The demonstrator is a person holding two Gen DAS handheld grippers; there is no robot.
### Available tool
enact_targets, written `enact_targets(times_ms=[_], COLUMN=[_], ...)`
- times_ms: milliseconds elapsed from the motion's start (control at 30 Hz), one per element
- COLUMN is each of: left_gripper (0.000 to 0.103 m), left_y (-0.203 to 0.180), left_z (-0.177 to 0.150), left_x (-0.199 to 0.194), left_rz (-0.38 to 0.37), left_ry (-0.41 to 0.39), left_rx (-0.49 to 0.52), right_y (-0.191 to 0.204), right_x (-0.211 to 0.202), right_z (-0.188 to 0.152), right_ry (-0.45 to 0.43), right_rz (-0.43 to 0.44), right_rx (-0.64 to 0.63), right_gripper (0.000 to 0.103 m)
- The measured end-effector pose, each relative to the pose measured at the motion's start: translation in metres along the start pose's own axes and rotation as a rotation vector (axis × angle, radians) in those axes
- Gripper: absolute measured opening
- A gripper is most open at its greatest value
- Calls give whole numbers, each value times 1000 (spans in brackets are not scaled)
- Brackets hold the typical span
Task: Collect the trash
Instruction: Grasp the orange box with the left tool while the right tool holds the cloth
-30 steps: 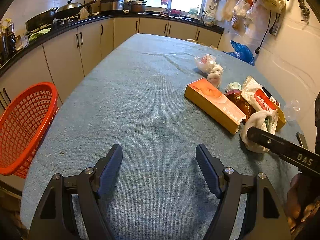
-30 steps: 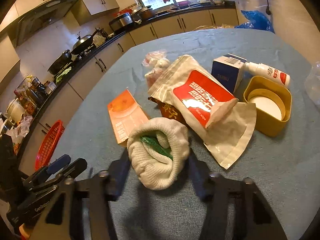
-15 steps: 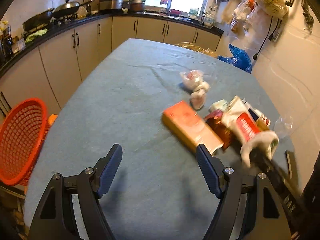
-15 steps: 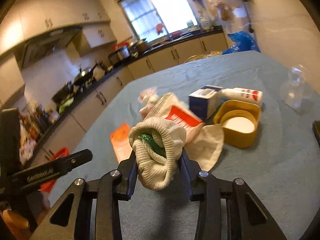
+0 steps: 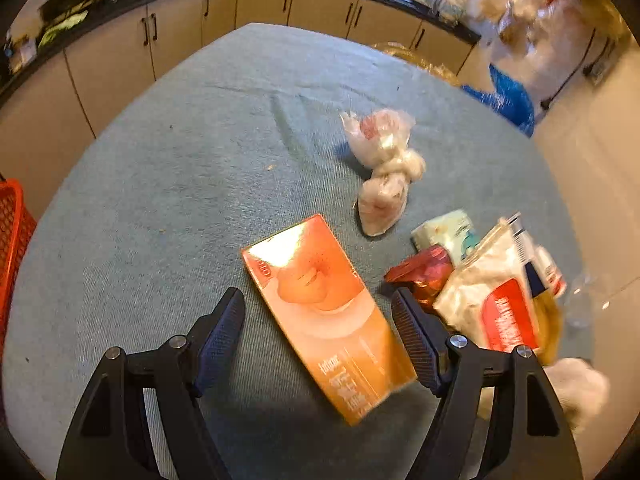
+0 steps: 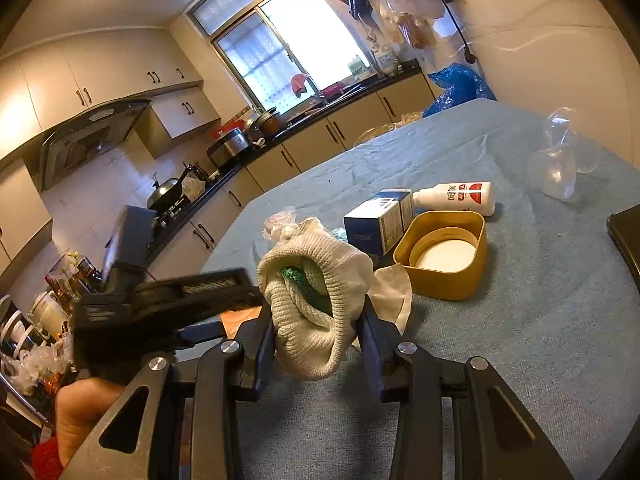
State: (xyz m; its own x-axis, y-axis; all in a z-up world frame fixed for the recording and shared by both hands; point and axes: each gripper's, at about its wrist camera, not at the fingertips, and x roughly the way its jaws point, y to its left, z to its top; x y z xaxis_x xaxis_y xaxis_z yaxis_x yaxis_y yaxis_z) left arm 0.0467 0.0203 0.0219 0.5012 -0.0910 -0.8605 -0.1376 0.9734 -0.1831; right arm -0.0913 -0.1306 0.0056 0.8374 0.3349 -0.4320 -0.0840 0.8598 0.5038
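Observation:
My right gripper [image 6: 318, 330] is shut on a rolled white knitted glove [image 6: 316, 296] with green inside, lifted off the table. That glove shows as a white blur [image 5: 576, 390] at the lower right of the left wrist view. My left gripper [image 5: 318, 330] is open and hovers over an orange carton [image 5: 320, 304], whose near half lies between the fingers without touching them. Right of the carton lie a red foil wrapper [image 5: 424, 272] and a white pouch with a red label [image 5: 492, 304]. A knotted clear plastic bag [image 5: 384, 172] lies farther back.
A red mesh basket [image 5: 12, 224] hangs off the table's left edge. On the grey cloth stand a yellow tub [image 6: 444, 256], a blue and white box [image 6: 378, 220], a white bottle [image 6: 456, 196] and clear plastic cups [image 6: 560, 164]. A dark flat object [image 6: 626, 236] lies at the right edge. Kitchen cabinets line the back.
My right gripper closed on the white glove and lifted it off the table. My left gripper moved right across the table until the orange carton lay between its fingers.

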Motion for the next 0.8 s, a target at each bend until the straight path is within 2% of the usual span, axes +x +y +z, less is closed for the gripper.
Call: enact_targets(times_ms=[100,300,500,667,733,800], left_gripper=[74,62,61,61,47,45], left_y=[-6,4,25,27,30,38], left_z=[-5,-22,-38,-46,-49,-50], left_x=[0,-17,-23,-23,-26,-31], left_rz=[26,16,9,45,41,3], left_ry=[-26,-61,-53,-111,-133,-145], left_rx=[64,171,205,247,241,211], right_y=[0,3,5,8,9,11], right_x=[1,5,8,12,12,13], right_z=[1,2,1,2,1,0], right_ry=[3,18,35,46,50,54], right_rz=[5,8,5,2,0,-2], right_rx=[-5,-26,-46,-62,-69,-80], right_gripper=[41,41,41,41,41,41])
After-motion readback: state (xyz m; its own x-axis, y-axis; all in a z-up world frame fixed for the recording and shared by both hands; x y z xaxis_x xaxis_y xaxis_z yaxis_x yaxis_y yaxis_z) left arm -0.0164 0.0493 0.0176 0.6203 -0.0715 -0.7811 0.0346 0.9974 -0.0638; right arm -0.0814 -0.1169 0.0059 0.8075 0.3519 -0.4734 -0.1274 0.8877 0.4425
